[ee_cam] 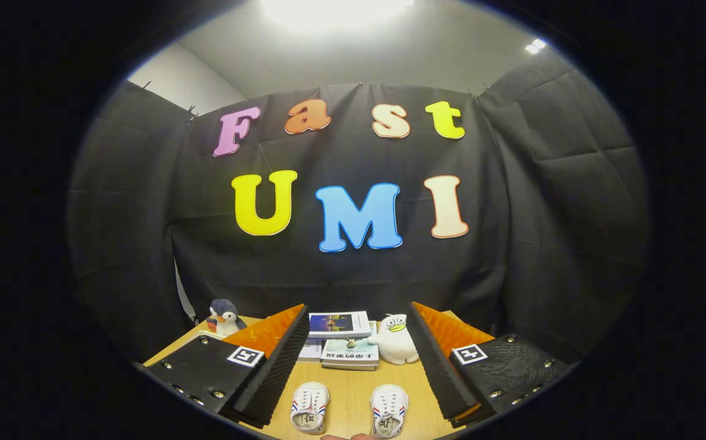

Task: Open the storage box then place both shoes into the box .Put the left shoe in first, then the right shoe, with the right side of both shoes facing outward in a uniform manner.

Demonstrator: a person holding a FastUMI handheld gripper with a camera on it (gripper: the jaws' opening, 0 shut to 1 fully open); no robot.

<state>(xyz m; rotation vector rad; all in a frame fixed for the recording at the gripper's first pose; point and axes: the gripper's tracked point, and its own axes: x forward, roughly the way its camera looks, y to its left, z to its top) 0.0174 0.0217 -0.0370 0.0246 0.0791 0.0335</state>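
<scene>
Black cloth [353, 256] is hanging as the booth's back wall, creased in faint squares, with side panels folding in at nine and three o'clock. Small clips are pinching its top edge. Above it, at twelve o'clock, a pale ceiling [353, 55] is glowing under a bright lamp [334, 7], and a smaller light [535, 46] is shining at one o'clock. A strip of white room wall [184, 79] is showing past the cloth at eleven o'clock. A light wooden table [349, 397] is sitting at six o'clock, running back to the cloth.
</scene>
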